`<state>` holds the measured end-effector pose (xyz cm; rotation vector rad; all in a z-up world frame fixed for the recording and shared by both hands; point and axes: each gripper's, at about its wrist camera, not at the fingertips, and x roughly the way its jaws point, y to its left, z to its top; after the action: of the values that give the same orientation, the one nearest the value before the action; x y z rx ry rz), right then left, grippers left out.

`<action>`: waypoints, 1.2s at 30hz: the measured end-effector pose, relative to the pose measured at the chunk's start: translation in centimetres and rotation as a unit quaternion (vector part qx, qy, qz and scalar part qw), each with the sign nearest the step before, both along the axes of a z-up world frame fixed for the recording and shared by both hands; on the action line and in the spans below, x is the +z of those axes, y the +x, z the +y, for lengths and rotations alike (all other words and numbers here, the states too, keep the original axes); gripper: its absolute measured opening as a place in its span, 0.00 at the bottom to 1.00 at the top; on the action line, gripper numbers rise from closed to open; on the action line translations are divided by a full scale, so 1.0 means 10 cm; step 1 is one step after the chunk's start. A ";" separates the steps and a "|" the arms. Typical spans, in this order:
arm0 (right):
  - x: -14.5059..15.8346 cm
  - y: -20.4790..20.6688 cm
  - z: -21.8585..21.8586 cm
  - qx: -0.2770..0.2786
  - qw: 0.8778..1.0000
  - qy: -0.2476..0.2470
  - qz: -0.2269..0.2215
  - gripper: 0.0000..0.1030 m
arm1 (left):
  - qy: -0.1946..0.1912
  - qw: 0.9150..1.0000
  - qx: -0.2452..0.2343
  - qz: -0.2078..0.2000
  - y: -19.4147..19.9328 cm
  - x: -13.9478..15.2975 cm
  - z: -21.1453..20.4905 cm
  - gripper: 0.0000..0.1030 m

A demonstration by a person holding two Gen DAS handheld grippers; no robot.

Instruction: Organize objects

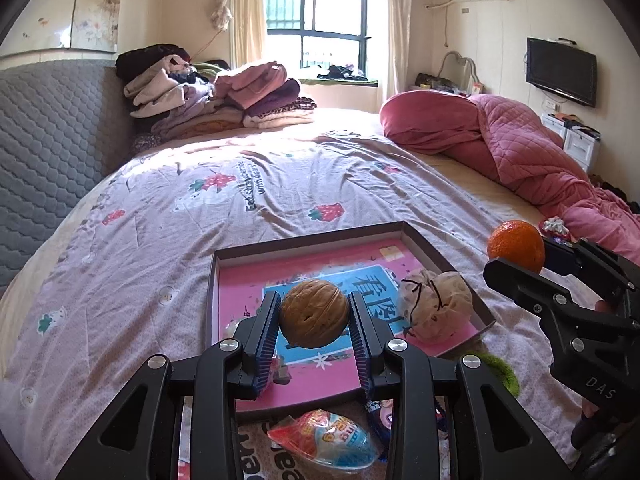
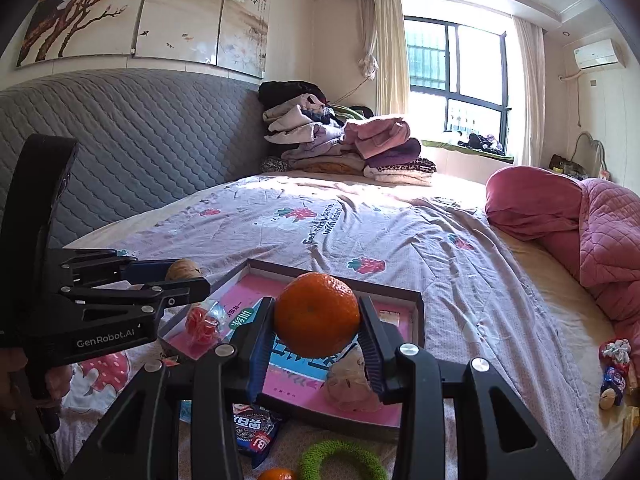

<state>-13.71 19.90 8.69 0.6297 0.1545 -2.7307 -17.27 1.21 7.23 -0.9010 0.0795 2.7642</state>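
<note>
Readable stuff here is pretty thin. The black plastic body of the left gripper point(image 2: 176, 280) says "GenRobot.AI" in pale letters on its side, clear as day in the right wrist view. The black right gripper point(image 1: 516, 264) has "DAS" on its housing, seen from the left wrist camera. The lilac strawberry-print bedsheet point(image 1: 160, 208) carries dark blue English lettering that ends in "with bears!"; the line above it is too warped to make out. The shallow pink cardboard box lid point(image 1: 248, 280) has big Chinese characters on a blue panel, "看图" from what I can see.
</note>
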 end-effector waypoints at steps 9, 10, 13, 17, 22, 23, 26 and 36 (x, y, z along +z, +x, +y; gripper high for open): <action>-0.06 -0.15 -0.06 0.004 1.000 0.008 0.005 0.39 | 0.015 1.000 0.022 -0.002 -0.20 0.01 -0.22 0.34; -0.08 -0.17 -0.06 0.002 1.000 0.010 0.002 0.39 | 0.016 1.000 0.025 -0.003 -0.22 0.01 -0.24 0.34; -0.12 -0.23 -0.04 -0.003 1.000 0.011 -0.004 0.39 | 0.019 0.999 0.028 -0.009 -0.28 -0.04 -0.27 0.34; -0.17 -0.26 -0.05 -0.004 1.000 0.017 -0.009 0.39 | 0.014 0.999 0.028 -0.014 -0.31 -0.11 -0.25 0.34; -0.24 -0.31 -0.07 -0.003 1.000 0.024 -0.017 0.39 | 0.003 1.000 0.017 -0.018 -0.33 -0.21 -0.15 0.34; -0.25 -0.32 -0.07 -0.002 0.999 0.026 -0.019 0.39 | 0.000 1.000 0.014 -0.021 -0.34 -0.24 -0.12 0.34; -0.31 -0.36 -0.10 0.000 0.999 0.031 -0.027 0.39 | -0.006 0.999 0.001 -0.034 -0.37 -0.34 -0.04 0.34; -0.62 -0.51 -0.15 -0.003 0.995 0.050 -0.081 0.39 | -0.027 0.996 -0.033 -0.077 -0.49 -0.63 0.15 0.34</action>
<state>-18.77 18.41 2.46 0.8762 0.2511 -2.6764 -22.12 2.67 0.92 -1.1006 0.1540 2.6336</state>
